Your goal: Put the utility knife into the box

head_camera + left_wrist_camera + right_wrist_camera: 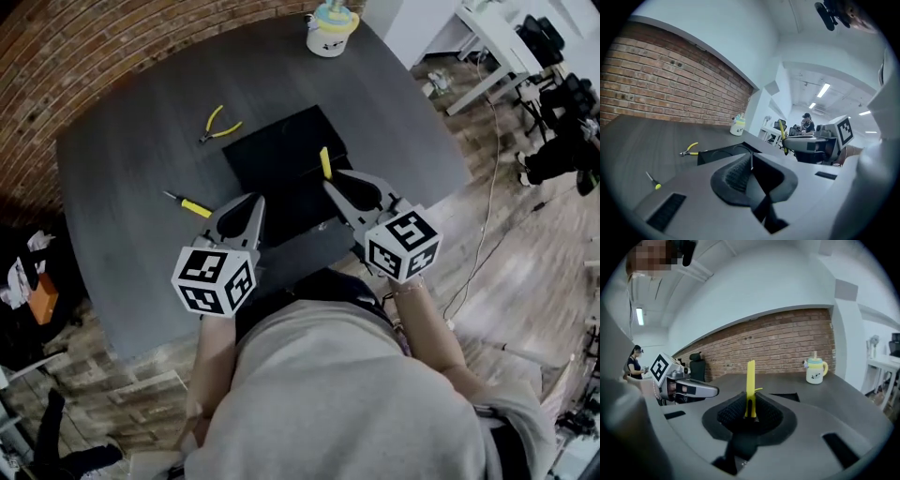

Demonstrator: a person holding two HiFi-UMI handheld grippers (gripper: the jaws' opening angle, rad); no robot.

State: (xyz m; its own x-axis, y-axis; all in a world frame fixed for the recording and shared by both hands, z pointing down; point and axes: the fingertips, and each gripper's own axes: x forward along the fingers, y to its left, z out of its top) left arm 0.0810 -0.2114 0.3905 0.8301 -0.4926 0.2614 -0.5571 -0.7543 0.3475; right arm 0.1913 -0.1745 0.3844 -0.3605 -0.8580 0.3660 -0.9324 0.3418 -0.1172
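Observation:
My right gripper is shut on the yellow utility knife, which sticks up out of its jaws above the near right part of the black box. In the right gripper view the knife stands upright between the ribbed pads, with the box just beyond it. My left gripper hovers at the box's near left edge with its jaws together and nothing in them. From the left gripper view I see the box ahead and the knife to the right.
Yellow pliers lie left of the box's far corner. A yellow-handled screwdriver lies left of my left gripper. A white mug with a yellow lid stands at the table's far edge. A brick wall lies beyond, and a person sits far off.

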